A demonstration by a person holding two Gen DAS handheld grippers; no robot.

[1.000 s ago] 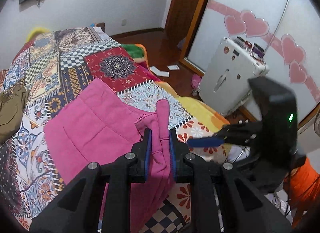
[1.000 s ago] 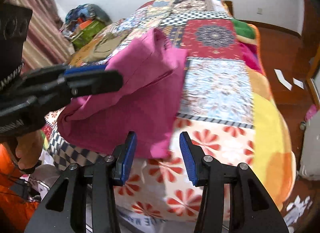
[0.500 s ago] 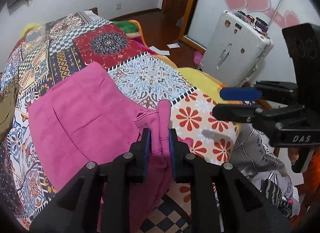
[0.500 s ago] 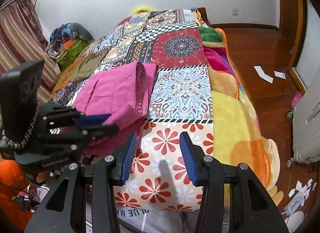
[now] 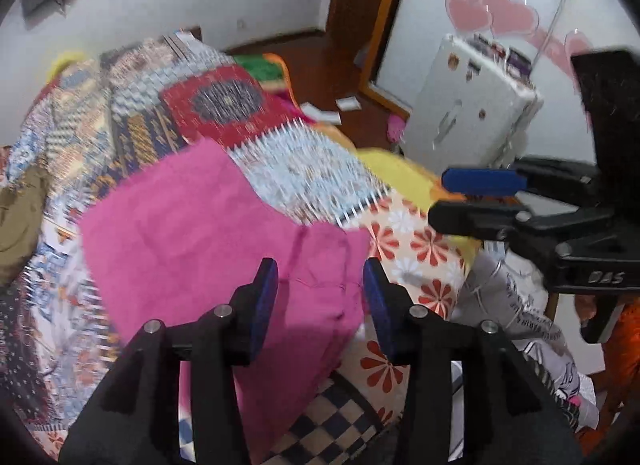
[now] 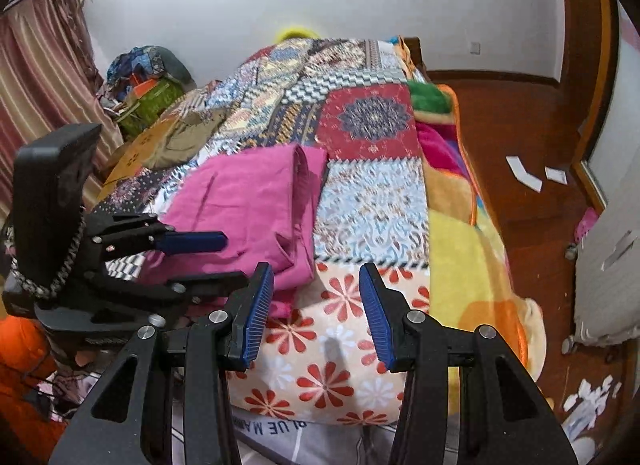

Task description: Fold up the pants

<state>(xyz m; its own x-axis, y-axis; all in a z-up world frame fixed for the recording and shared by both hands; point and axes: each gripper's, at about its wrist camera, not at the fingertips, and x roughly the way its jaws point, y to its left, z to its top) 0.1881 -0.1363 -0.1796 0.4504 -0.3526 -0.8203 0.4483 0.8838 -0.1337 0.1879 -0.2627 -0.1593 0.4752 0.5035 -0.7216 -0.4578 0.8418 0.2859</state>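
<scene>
— How does my left camera look?
— Smeared: the patchwork quilt [image 5: 224, 113] streaks with motion blur, and so do the pink pants [image 5: 208, 225].
— And my right one?
— Sharp. Even, soft room light; my right gripper [image 6: 316, 305] drops a faint shadow near the quilt's foot edge. Both views bend and blacken at the corners.

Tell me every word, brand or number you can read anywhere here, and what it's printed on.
"DAS": raised letters on the body of the right tongs, seen from the left wrist camera.
"BLUE MA...": upside-down, cut off, on the grey sheet below the quilt.
Print on the grey fabric: too blurred.
Stickers on the white suitcase: too small.
</scene>
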